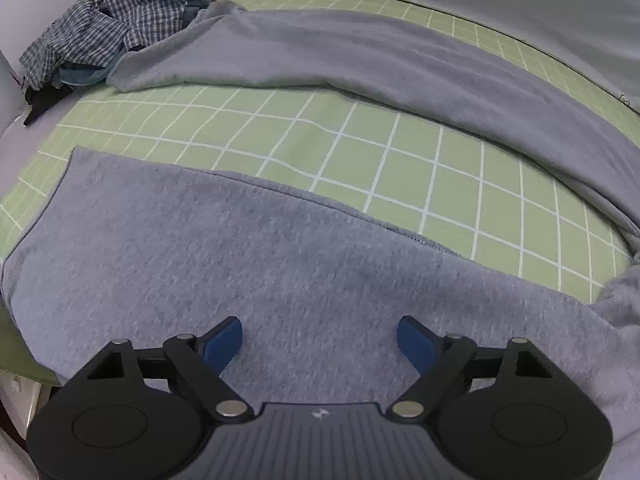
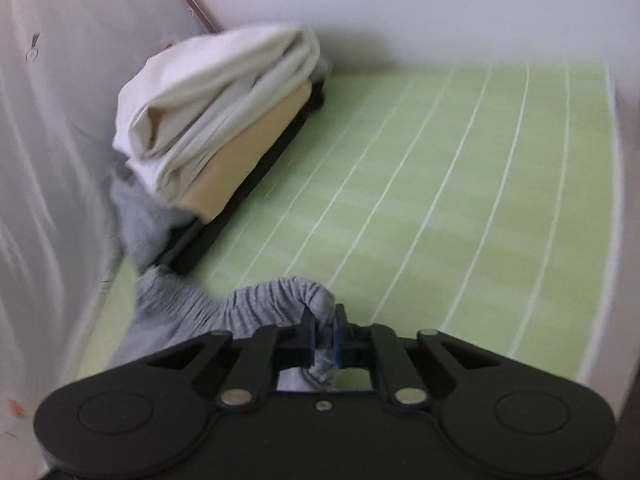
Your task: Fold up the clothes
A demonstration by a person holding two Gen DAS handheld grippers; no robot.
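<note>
Hand-held gripper: left (image 1: 320, 338) released over grey sweatshirt (image 1: 200, 248) | right (image 2: 322, 334) clenched on grey ribbed cuff (image 2: 276, 296) | writing: unreadable

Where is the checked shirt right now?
In the left wrist view, the crumpled checked shirt lies at the far left corner of the green grid sheet, touching the end of the grey sweatpants leg and lying over some blue clothes.

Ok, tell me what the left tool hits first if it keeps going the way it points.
The left tool, open and angled steeply down, would likely meet the grey sweatshirt spread right under it; depth is unclear.
</note>
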